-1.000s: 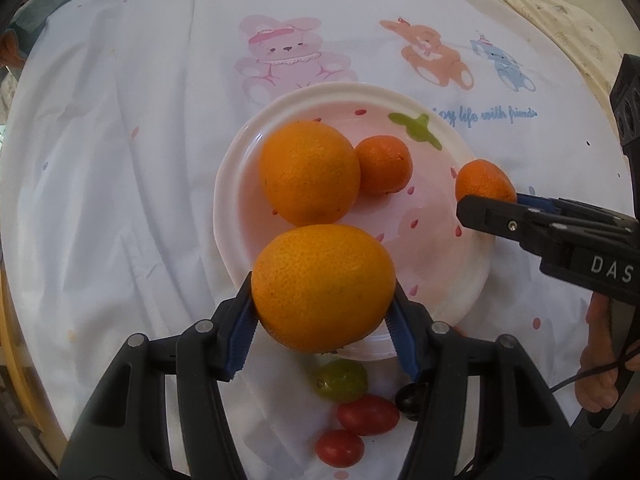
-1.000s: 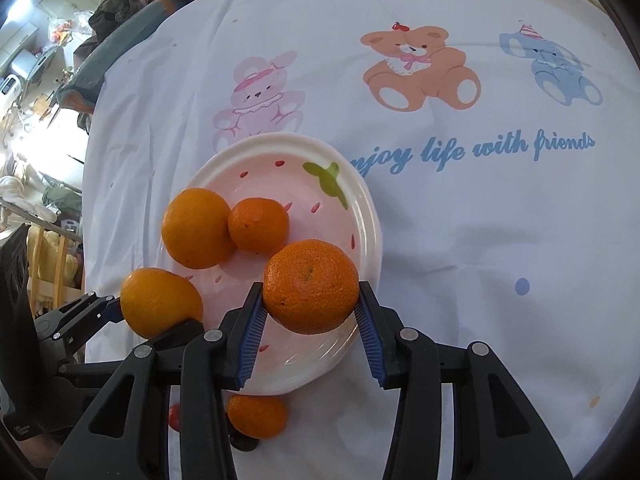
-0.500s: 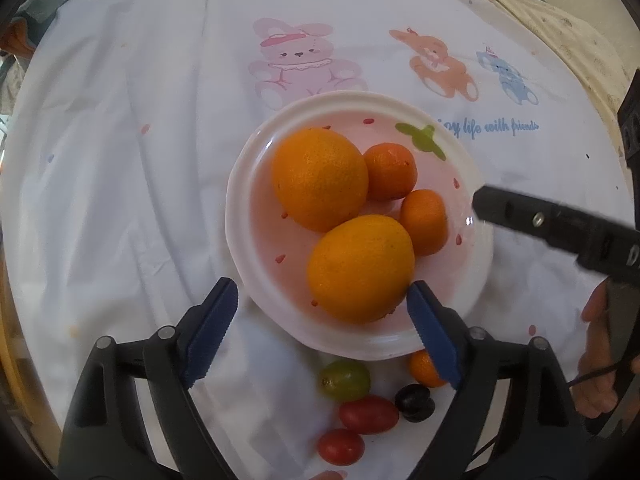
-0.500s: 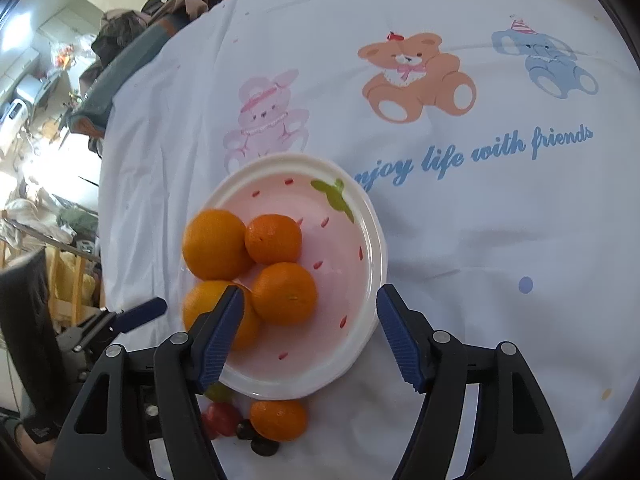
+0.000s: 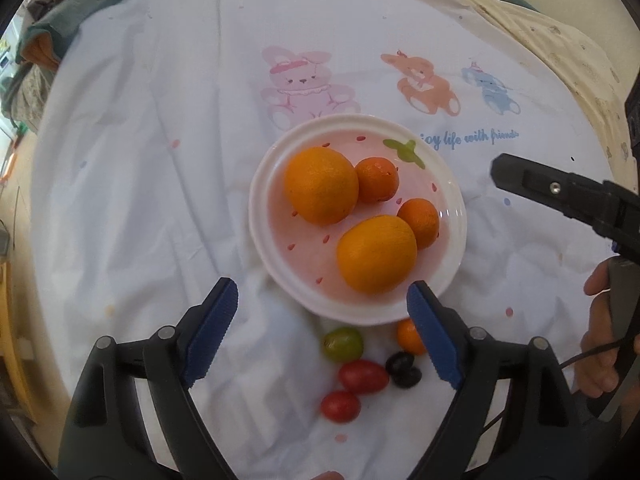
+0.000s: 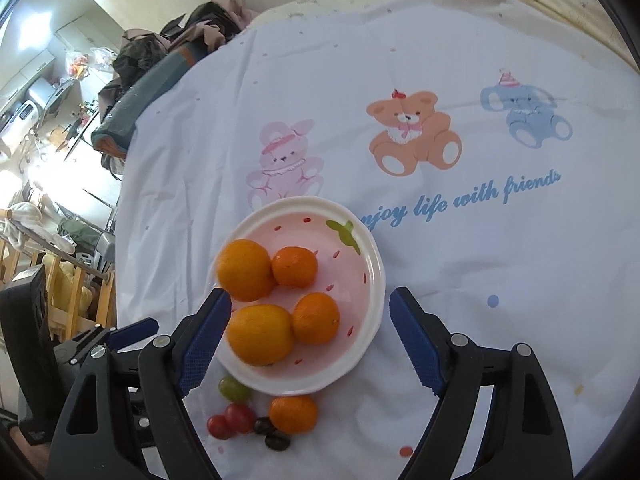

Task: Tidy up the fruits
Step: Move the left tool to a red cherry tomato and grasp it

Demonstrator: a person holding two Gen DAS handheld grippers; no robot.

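Both grippers have backed off the plate (image 5: 454, 256), fingers (image 5: 210, 332) wide, empty.

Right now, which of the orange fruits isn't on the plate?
The small mandarin on the cloth just off the plate's near rim, beside the dark grapes. The other four orange fruits sit on the plate.

A lived-in home shows here: a table draped in a white children's cloth (image 6: 440, 280) printed with a bunny, bear and elephant, heaped clothes (image 6: 176, 40) at its far edge, pale cabinets (image 6: 48, 52) behind, and wooden chair rails (image 6: 72, 300) beside cluttered household goods.
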